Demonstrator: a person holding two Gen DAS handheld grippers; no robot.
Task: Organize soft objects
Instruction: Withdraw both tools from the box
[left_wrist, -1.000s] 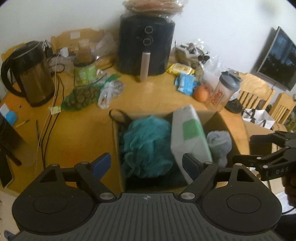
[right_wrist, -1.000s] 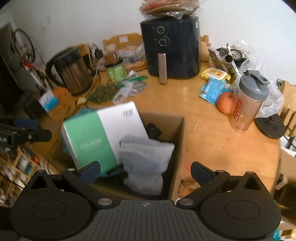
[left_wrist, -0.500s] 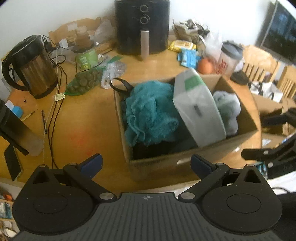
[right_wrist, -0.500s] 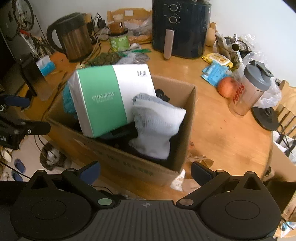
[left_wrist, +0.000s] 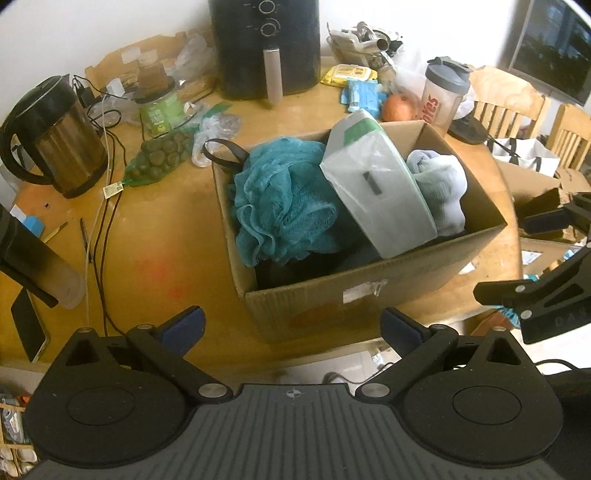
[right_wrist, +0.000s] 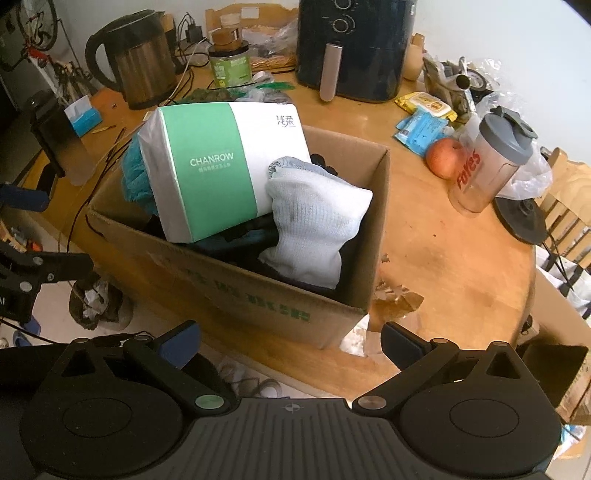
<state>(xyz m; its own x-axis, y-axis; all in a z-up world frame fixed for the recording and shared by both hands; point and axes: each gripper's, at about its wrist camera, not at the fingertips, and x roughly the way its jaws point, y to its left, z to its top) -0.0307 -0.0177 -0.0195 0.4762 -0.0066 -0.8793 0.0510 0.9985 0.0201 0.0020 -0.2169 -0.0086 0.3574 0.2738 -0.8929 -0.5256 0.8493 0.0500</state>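
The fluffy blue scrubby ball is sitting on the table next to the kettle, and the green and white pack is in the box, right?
Not quite. The blue scrubby ball is inside the cardboard box, beside the green and white pack, not next to the kettle. The left wrist view shows it.

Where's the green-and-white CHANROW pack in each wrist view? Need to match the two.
Left wrist: CHANROW pack right of centre, tilted in the cardboard box, plain underside showing, between the teal bath pouf and the grey sock.
Right wrist: pack left of centre, label side up.
Shared landmark: black air fryer at top.
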